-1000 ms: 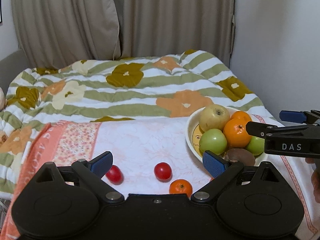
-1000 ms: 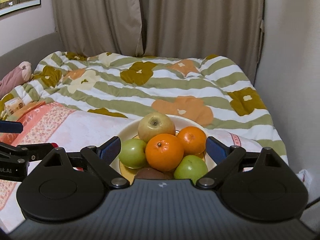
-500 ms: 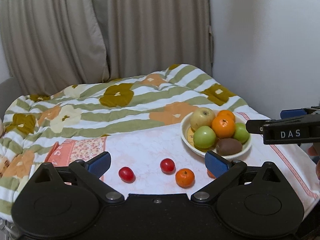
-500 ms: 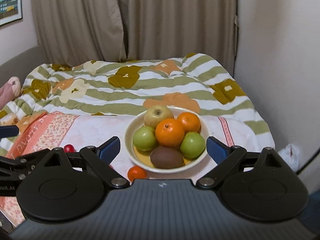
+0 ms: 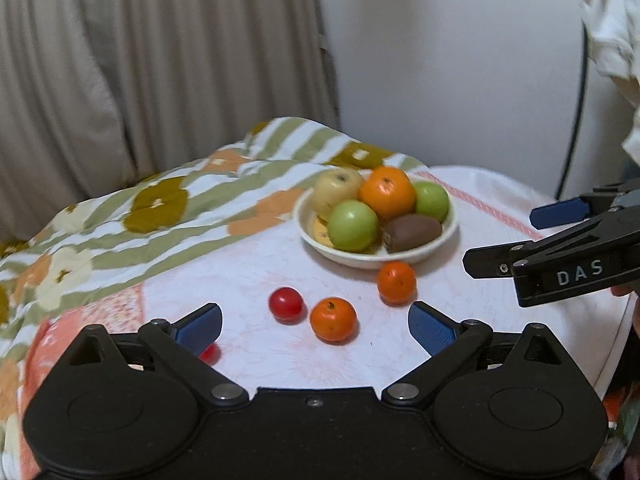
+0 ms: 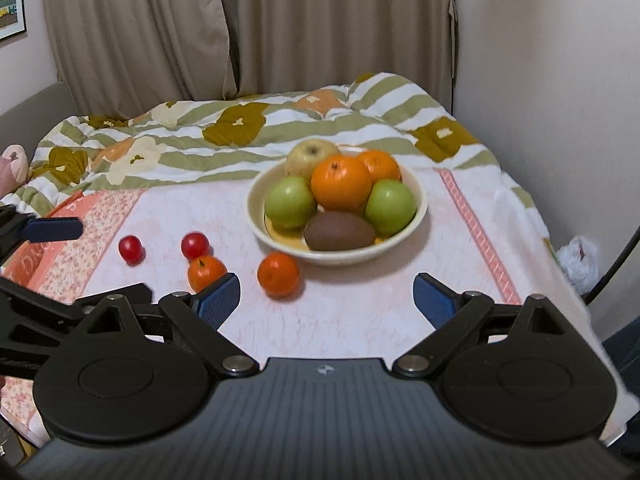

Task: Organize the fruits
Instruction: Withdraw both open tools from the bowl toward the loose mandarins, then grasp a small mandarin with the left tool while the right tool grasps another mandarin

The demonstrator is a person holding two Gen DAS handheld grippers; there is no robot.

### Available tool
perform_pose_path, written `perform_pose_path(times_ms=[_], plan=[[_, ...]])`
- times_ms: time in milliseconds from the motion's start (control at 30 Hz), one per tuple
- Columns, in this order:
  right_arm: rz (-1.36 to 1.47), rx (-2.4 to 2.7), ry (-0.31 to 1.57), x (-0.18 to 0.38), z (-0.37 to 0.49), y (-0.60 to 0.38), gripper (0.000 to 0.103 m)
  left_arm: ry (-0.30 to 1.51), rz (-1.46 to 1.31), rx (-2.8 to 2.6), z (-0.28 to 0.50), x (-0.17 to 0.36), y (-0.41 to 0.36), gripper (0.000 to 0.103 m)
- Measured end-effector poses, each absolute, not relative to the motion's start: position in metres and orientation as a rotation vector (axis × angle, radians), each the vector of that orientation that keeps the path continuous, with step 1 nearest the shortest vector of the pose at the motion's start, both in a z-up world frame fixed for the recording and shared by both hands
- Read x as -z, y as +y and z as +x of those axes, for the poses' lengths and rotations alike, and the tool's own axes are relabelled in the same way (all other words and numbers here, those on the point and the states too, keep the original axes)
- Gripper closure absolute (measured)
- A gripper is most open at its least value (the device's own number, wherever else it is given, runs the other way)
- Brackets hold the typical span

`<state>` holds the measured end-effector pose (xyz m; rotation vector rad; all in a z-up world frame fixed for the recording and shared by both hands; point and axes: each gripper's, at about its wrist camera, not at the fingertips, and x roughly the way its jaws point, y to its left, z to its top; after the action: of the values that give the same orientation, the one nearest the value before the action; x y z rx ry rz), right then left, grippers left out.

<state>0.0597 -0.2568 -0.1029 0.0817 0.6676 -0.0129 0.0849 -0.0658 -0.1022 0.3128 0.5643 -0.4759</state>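
A cream bowl (image 6: 418, 200) (image 5: 450, 236) on the pink cloth holds a yellow apple, two green apples, two oranges and a brown kiwi. Loose on the cloth lie two small oranges (image 6: 278, 273) (image 6: 206, 272) and two red tomatoes (image 6: 195, 245) (image 6: 130, 249). In the left wrist view the oranges (image 5: 396, 282) (image 5: 333, 318) and one tomato (image 5: 285, 304) lie ahead; the other tomato (image 5: 210, 354) is partly hidden behind my left finger. My left gripper (image 5: 316, 324) is open and empty above the cloth. My right gripper (image 6: 326, 298) is open and empty, pulled back from the bowl.
The pink cloth (image 6: 360, 312) covers a table beside a bed with a green-striped floral quilt (image 6: 200, 136). Beige curtains hang behind. A white wall stands at the right, with a white plastic bag (image 6: 580, 258) on the floor. A black cable (image 5: 576, 112) hangs at right.
Both grippers have pulled back and risen from the bowl, so more of the cloth and all loose fruit show. The left view has swung leftward round the table. Both stay open.
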Motion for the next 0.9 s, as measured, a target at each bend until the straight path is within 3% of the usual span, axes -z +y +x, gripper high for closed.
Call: perform_pose_path(times_ms=[233, 300, 600, 800, 833, 867, 900], plan=[[0.115, 0.041, 0.669, 0.128, 0.066, -0.255, 0.0, 0.601, 0.37, 0.541, 0.116, 0.134, -0.077, 0.019], [0.112, 0.046, 0.674, 0.132, 0.068, -0.254, 0.0, 0.624, 0.369, 0.553, 0.124, 0.141, -0.081, 0.029], [0.093, 0.037, 0.694, 0.138, 0.079, -0.248, 0.0, 0.688, 0.356, 0.569, 0.144, 0.159, -0.088, 0.043], [0.098, 0.028, 0.707, 0.143, 0.088, -0.246, 0.0, 0.7, 0.334, 0.563, 0.15, 0.162, -0.089, 0.046], [0.099, 0.026, 0.71, 0.144, 0.09, -0.245, 0.0, 0.704, 0.327, 0.566, 0.151, 0.163, -0.089, 0.049], [0.1, 0.026, 0.713, 0.144, 0.091, -0.245, 0.001, 0.711, 0.325, 0.567, 0.152, 0.164, -0.089, 0.058], [0.105, 0.025, 0.716, 0.145, 0.093, -0.245, 0.004, 0.715, 0.321, 0.571, 0.153, 0.164, -0.089, 0.058]])
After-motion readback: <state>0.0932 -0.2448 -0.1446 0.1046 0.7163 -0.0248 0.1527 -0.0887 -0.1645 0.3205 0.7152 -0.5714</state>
